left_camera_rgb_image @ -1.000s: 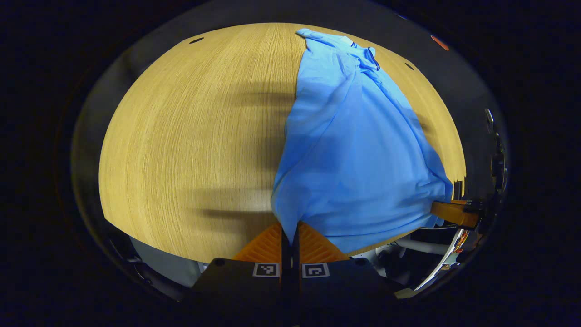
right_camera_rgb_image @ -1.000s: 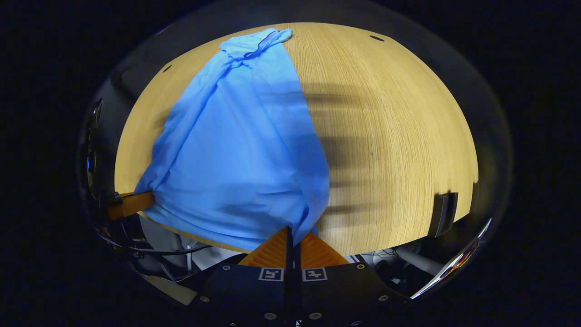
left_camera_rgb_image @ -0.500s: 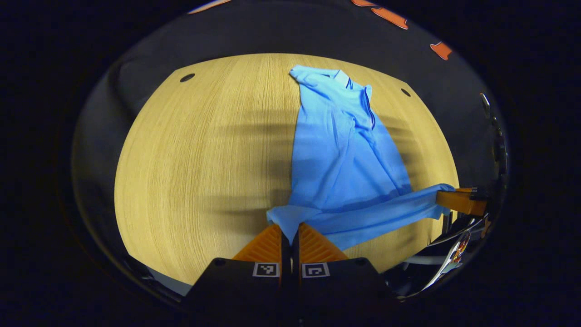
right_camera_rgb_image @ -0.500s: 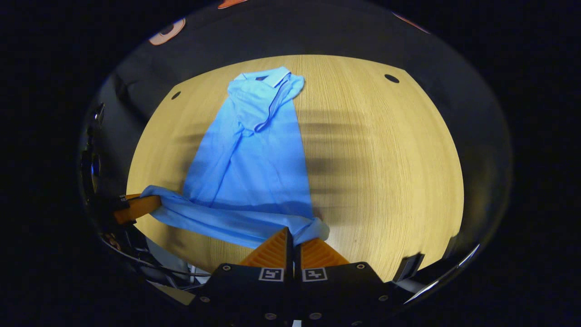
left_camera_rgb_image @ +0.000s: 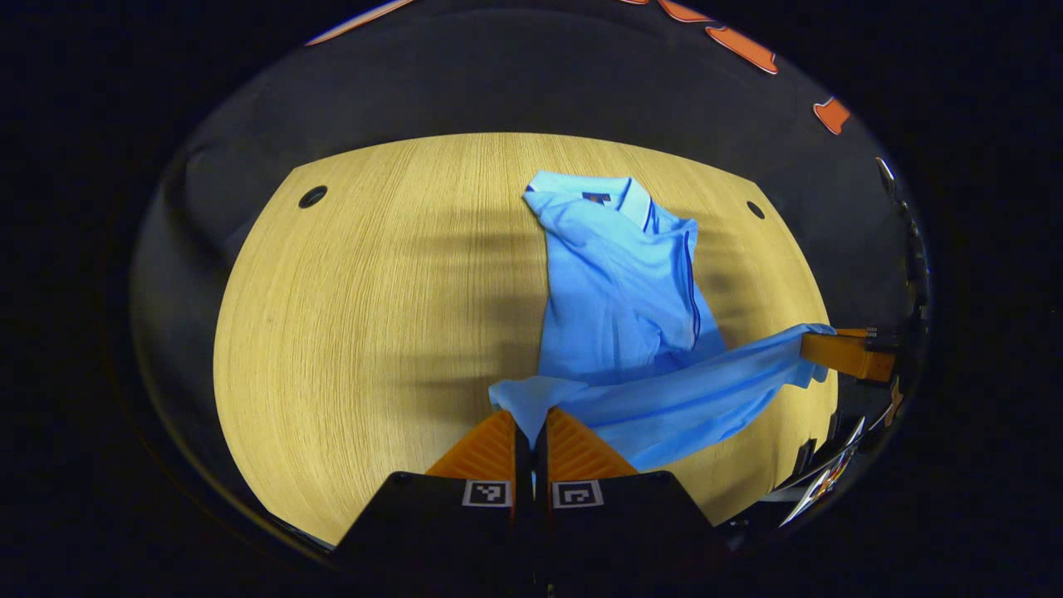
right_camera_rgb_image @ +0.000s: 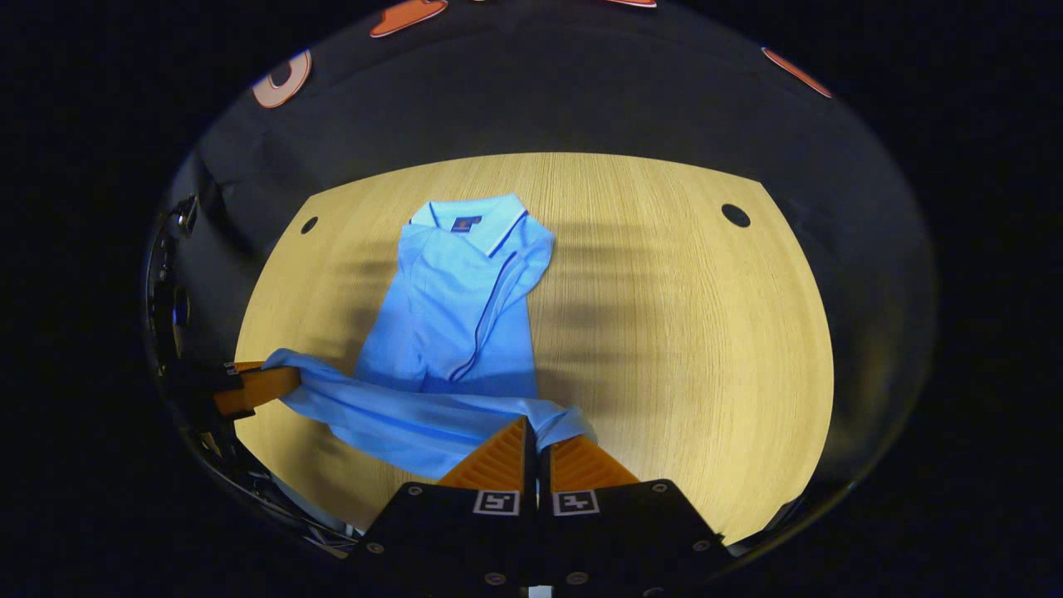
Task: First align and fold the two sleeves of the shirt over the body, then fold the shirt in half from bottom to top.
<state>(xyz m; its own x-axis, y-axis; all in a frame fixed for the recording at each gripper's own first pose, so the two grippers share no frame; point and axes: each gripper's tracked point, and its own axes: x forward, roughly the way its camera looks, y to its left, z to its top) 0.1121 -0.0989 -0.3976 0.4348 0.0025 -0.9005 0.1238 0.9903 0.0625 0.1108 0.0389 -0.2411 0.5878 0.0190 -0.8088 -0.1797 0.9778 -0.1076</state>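
Shirt (left_camera_rgb_image: 619, 291) lies lengthwise on the worktop (left_camera_rgb_image: 374, 316), collar (right_camera_rgb_image: 469, 220) at the far end, upper centre of both views, body running down toward the lower centre. Sleeves appear already folded in; we judge the bottom-to-top fold is in hand.

Hem (right_camera_rgb_image: 415, 415) is lifted off the worktop and stretched as a band across the lower frame. Left gripper (left_camera_rgb_image: 530, 428): jaws closed on one hem corner, cloth bunched just above the tips. Right gripper (right_camera_rgb_image: 536, 436): jaws likewise closed on the other corner. Each gripper also shows at the side edge of the other's view (right gripper (left_camera_rgb_image: 843, 353), left gripper (right_camera_rgb_image: 249, 386)), hem pulled between them.

Key relation: the long axis runs straight ahead of both jaws, collar directly beyond the held hem. We judge the coming move is a forward carry along that axis. Both grippers look about equally far from the collar; uneven advance would skew the fold. Hem sags slightly mid-span.
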